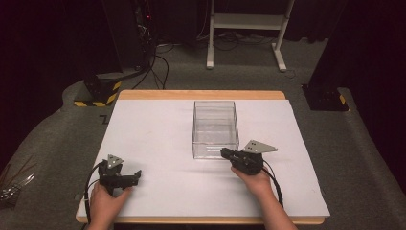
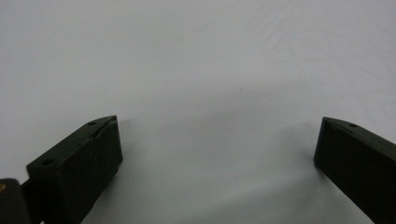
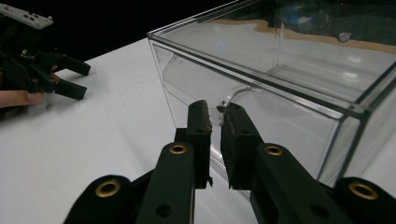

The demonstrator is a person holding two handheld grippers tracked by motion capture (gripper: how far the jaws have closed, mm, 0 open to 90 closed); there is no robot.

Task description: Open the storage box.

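While both my hands rest low on the white counter (image 1: pixel 158 129), the clear plastic box (image 1: pixel 215 128) stands upright near the counter's middle, open side up, nothing visible inside it.

Right claw (image 1: pixel 224 153): held in my right hand (image 1: pixel 256 179), tips at the box's near wall, close to its right front corner. From the right gripper view the claw (image 3: pixel 215 122) is narrow, jaws almost together with a thin slit between them, nothing held. The box (image 3: pixel 289 74) fills the space just ahead; jaw tips lie against or just short of its near wall, and I cannot tell whether they touch. Grey three-cornered plate sits on top of this claw.

Left claw (image 1: pixel 137 175): held in my left hand (image 1: pixel 106 203) at the near left of the counter, pointing right, well apart from the box. In the left gripper view this claw (image 2: pixel 217 149) stands wide, bare white surface between the jaws, nothing held. Its cable loops back toward my wrist.

Beyond the counter: grey carpet floor (image 1: pixel 249 79), a white stand's legs (image 1: pixel 244 33), dark cables.
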